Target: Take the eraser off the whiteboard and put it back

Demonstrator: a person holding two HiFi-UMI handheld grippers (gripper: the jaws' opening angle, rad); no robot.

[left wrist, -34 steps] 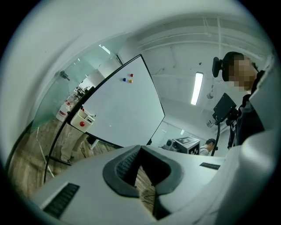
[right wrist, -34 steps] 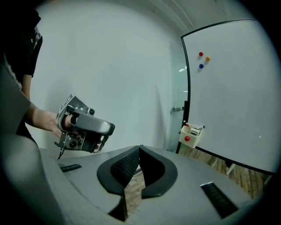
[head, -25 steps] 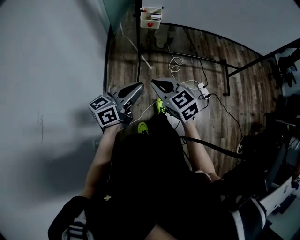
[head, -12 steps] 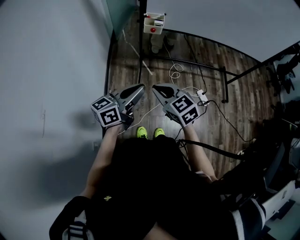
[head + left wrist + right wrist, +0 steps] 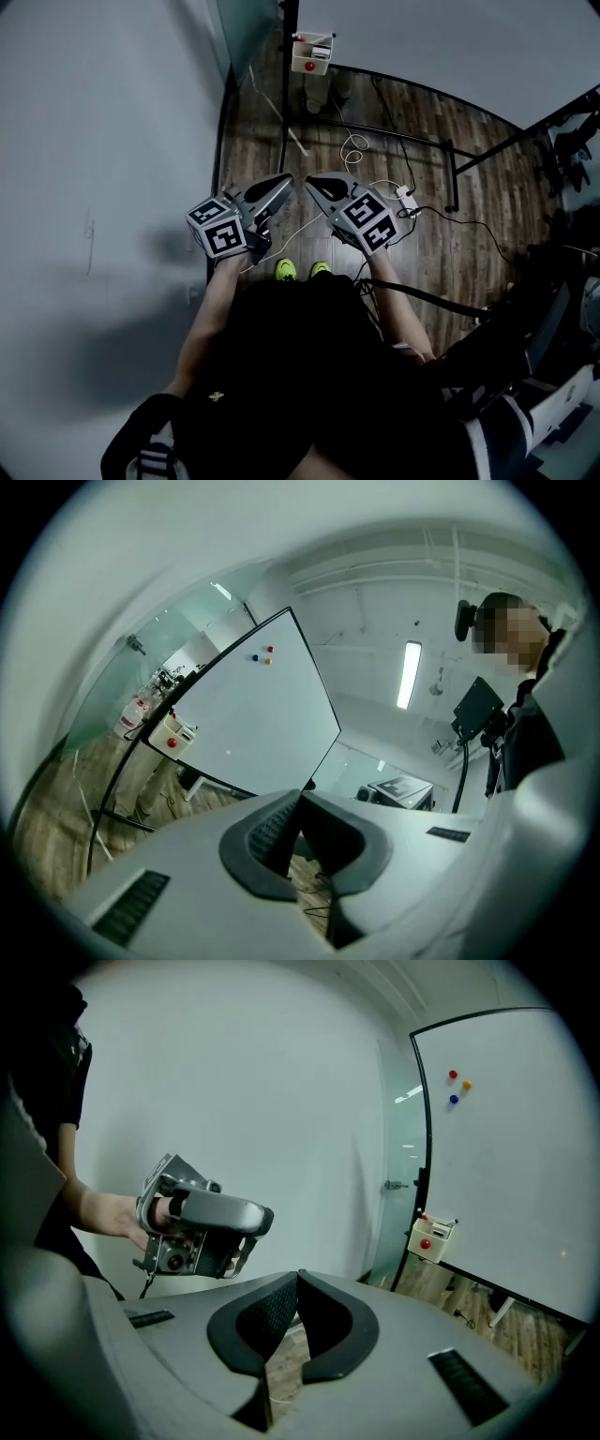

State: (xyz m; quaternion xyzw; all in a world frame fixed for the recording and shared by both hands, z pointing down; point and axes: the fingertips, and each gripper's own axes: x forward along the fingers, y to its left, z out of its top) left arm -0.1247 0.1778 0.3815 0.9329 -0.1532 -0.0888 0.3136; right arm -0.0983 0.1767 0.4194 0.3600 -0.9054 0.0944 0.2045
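The whiteboard (image 5: 516, 1166) stands ahead on a black frame, with three small magnets (image 5: 457, 1087) near its top. A white holder box (image 5: 432, 1237) with a red dot hangs at its lower left corner; it also shows as the box (image 5: 312, 54) at the top of the head view. I cannot pick out the eraser for certain. My left gripper (image 5: 284, 179) and right gripper (image 5: 310, 179) are held side by side at waist height, tips close together, both shut and empty. In the left gripper view the whiteboard (image 5: 253, 714) is well beyond the jaws. The left gripper (image 5: 262, 1218) also shows in the right gripper view.
White cables and a power strip (image 5: 405, 199) lie on the wood floor between me and the whiteboard's black stand legs (image 5: 412, 131). A grey wall (image 5: 94, 187) runs along the left, with a glass door (image 5: 398, 1194) beyond. Another person (image 5: 525, 733) and dark equipment (image 5: 562, 281) are to the right.
My green shoes have come side by side. The holder box sits slightly lower in the head view. Both grippers keep the same pose, shut.
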